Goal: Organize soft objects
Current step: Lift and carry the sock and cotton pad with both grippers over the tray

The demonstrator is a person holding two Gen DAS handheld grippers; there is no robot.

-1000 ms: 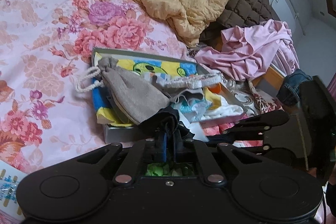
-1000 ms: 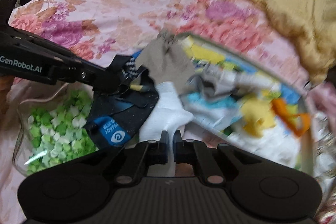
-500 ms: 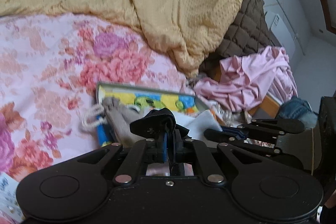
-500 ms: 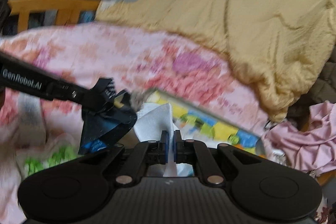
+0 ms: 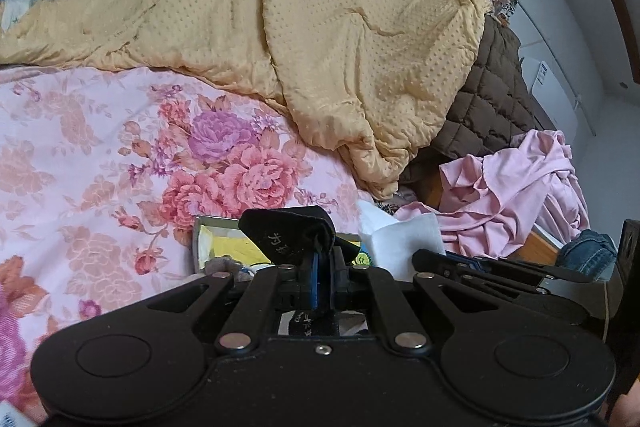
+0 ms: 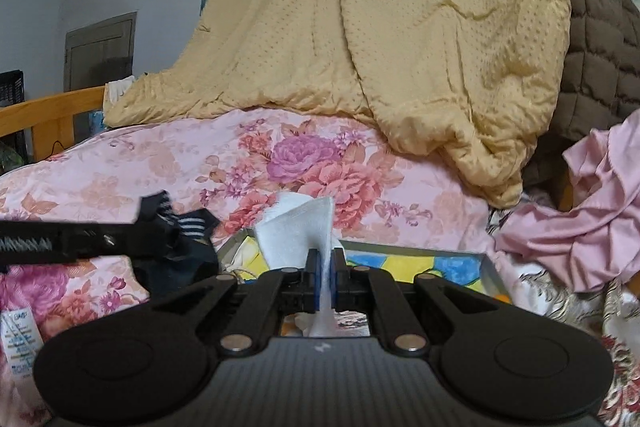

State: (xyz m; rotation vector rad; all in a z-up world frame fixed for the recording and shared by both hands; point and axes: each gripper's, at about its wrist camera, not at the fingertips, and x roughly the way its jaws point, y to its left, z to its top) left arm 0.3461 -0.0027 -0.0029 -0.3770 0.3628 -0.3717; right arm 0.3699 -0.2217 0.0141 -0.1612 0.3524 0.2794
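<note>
We hold two soft things up above the bed (image 5: 80,155). Our left claw (image 5: 320,267) is squeezed tight on a dark cloth (image 5: 292,233) with small white writing on it. Our right claw (image 6: 326,267) is squeezed tight on a white cloth (image 6: 298,227). Both cloths look light and floppy, so we think they will bend and droop and will not break. A pinch near an edge or a fold seems the best place to hold them, and that is where we have them now. They could slip out if we let go a little. Both claws point forward, side by side, toward the big yellow blanket (image 5: 320,27). Just under them sits the box (image 6: 490,269) with the bright picture cloth inside. A pink shirt (image 5: 516,187) lies crumpled to the right.
</note>
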